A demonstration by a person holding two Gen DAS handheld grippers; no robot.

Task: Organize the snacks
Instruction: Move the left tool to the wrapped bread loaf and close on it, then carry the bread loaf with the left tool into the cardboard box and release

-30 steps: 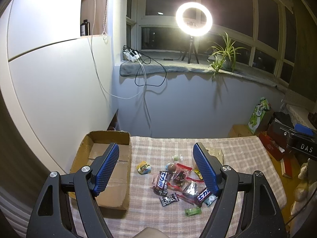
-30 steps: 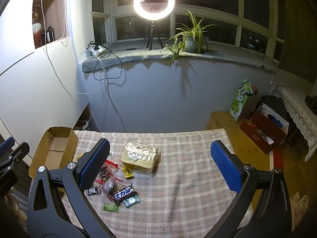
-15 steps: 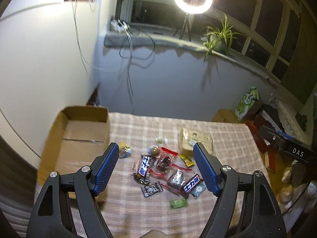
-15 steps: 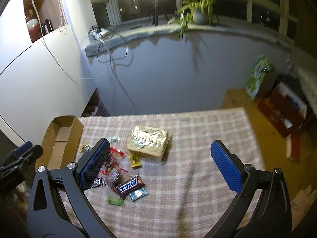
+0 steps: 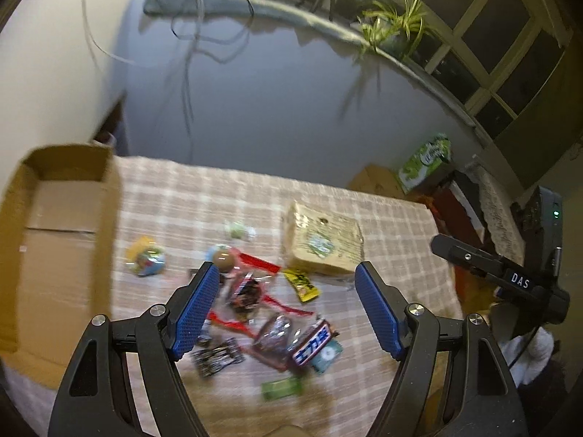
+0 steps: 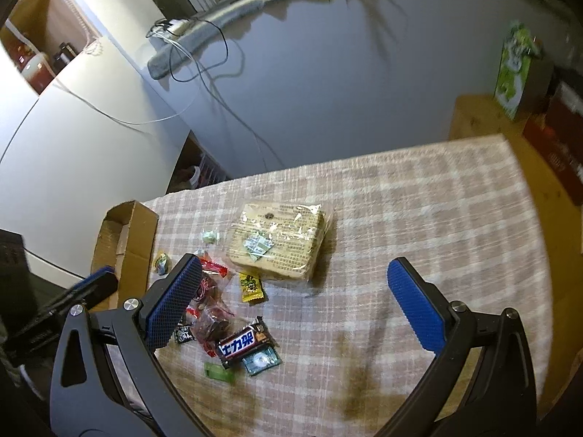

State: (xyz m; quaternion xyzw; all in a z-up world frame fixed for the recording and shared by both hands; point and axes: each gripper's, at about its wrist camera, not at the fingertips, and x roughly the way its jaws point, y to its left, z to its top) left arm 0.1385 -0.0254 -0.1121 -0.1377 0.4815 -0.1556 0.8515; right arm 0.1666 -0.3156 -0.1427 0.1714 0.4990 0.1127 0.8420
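Several small wrapped snacks lie in a loose pile [image 5: 262, 313] on the checked tablecloth [image 5: 182, 196], among them a blue-and-brown chocolate bar [image 5: 312, 342] [image 6: 243, 342] and a yellow sachet [image 6: 251, 287]. A large clear-wrapped biscuit pack [image 5: 324, 244] [image 6: 278, 240] lies behind the pile. An open empty cardboard box [image 5: 54, 236] [image 6: 124, 240] stands at the table's left. My left gripper [image 5: 288, 313] is open and empty above the pile. My right gripper [image 6: 295, 302] is open and empty above the cloth, right of the pile.
The other gripper's black body shows at the right of the left wrist view [image 5: 510, 276] and at the left of the right wrist view [image 6: 54, 309]. Behind the table is a grey wall with hanging cables [image 6: 218, 83]. Boxes and a green bag [image 6: 513, 69] stand on the floor at right.
Both grippers have tilted down and moved closer to the table, so the snacks look larger. The jaws stay open. Nothing on the table has moved.
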